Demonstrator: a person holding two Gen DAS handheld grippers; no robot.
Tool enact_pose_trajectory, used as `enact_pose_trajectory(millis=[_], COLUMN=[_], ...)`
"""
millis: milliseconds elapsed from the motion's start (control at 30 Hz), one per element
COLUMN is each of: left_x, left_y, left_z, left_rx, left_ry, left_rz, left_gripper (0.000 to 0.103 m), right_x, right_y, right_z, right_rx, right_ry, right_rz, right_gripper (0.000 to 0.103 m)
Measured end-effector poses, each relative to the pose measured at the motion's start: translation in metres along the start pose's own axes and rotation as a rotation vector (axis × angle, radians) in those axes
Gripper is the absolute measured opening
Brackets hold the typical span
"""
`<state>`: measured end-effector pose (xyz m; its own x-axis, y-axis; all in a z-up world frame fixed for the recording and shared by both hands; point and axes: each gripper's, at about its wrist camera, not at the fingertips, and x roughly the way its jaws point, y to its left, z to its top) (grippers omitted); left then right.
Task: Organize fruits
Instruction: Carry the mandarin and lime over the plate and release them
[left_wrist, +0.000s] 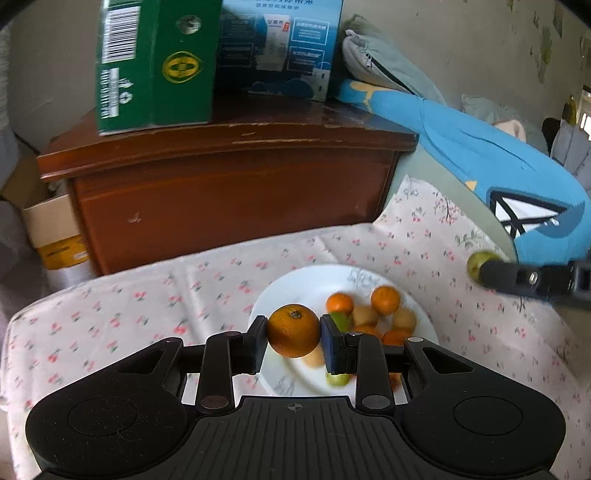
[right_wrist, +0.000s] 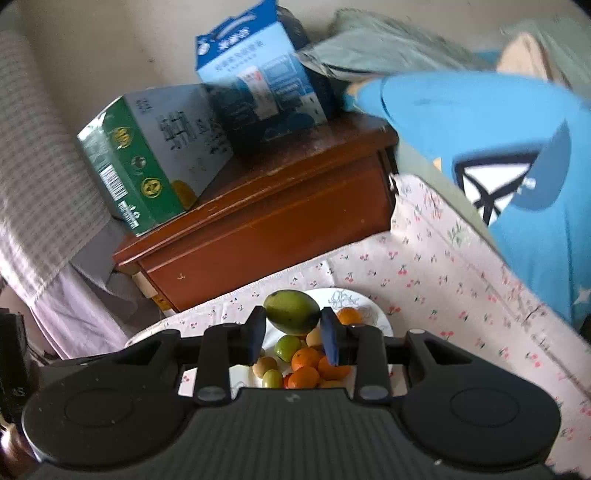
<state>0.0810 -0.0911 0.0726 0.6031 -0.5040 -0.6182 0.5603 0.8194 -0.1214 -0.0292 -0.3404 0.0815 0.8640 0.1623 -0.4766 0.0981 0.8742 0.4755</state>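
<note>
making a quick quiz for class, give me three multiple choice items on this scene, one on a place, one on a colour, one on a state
1. Where is the green box?
A. on the wooden cabinet
B. on the plate
C. on the floral cloth

2. What colour is the fruit in the right gripper?
A. orange
B. green
C. red

3. What state is the left gripper in?
A. open and empty
B. shut on an orange
C. shut on the plate rim

Answers:
1 A, the box stands on the cabinet top.
2 B, a green mango sits between its fingers.
3 B, both pads press the orange above the plate.
</note>
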Motion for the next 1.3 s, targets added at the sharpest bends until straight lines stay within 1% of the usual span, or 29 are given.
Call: enact_pose_trajectory(millis=[100,200,267,367,533,700,867,1067,1100,1133,1167,1200,1233,1300], left_x=[0.013,0.027,0.034,0.044,0.054,0.063,0.067,0.064,0.062,0.061,0.058,0.055,0.051,0.044], left_y=[-0.001,-0.003,-0.004,-0.006,-0.006,-0.006,-0.009,-0.013,-0.014,-0.015,-0.016,-0.016,-0.016,-0.016], left_z=[0.006,0.008,0.008,0.008,0.008,0.007,0.006,0.008,0.009,0.01,0.011,0.012,0.014,0.017], left_rx=[-0.01,-0.018,-0.012,-0.012,-0.014,-0.024,-0.028,-0.015,-0.015,-0.018,-0.022,-0.025,-0.025,-0.027], left_ry=[-0.004,0.011,0.016,0.029,0.043,0.057,0.064,0.049,0.046,0.042,0.034,0.024,0.015,0.007], left_rz=[-0.019,-0.017,-0.018,-0.021,-0.022,-0.02,-0.027,-0.017,-0.017,-0.014,-0.01,-0.002,0.008,0.017], left_gripper=[0.028,0.028,0.028,0.028,0.028,0.028,0.028,0.03,0.034,0.042,0.047,0.054,0.058,0.062], right_x=[0.011,0.024,0.032,0.039,0.053,0.068,0.08,0.088,0.087,0.087,0.086,0.086,0.085,0.082], right_y=[-0.003,-0.006,-0.009,-0.014,-0.018,-0.024,-0.026,-0.026,-0.025,-0.025,-0.024,-0.024,-0.024,-0.023], right_z=[-0.001,-0.004,-0.007,-0.01,-0.012,-0.016,-0.021,-0.022,-0.022,-0.021,-0.02,-0.019,-0.018,-0.015], right_rx=[0.004,0.001,0.015,0.039,0.046,0.072,0.068,0.072,0.073,0.07,0.069,0.07,0.074,0.077], right_ry=[0.006,0.027,0.046,0.068,0.083,0.11,0.128,0.122,0.117,0.114,0.112,0.109,0.105,0.098], right_rz=[-0.012,-0.013,-0.025,-0.018,-0.032,-0.045,-0.062,-0.064,-0.061,-0.059,-0.057,-0.056,-0.055,-0.056], right_gripper=[0.032,0.032,0.032,0.032,0.032,0.032,0.032,0.035,0.035,0.036,0.036,0.037,0.039,0.042])
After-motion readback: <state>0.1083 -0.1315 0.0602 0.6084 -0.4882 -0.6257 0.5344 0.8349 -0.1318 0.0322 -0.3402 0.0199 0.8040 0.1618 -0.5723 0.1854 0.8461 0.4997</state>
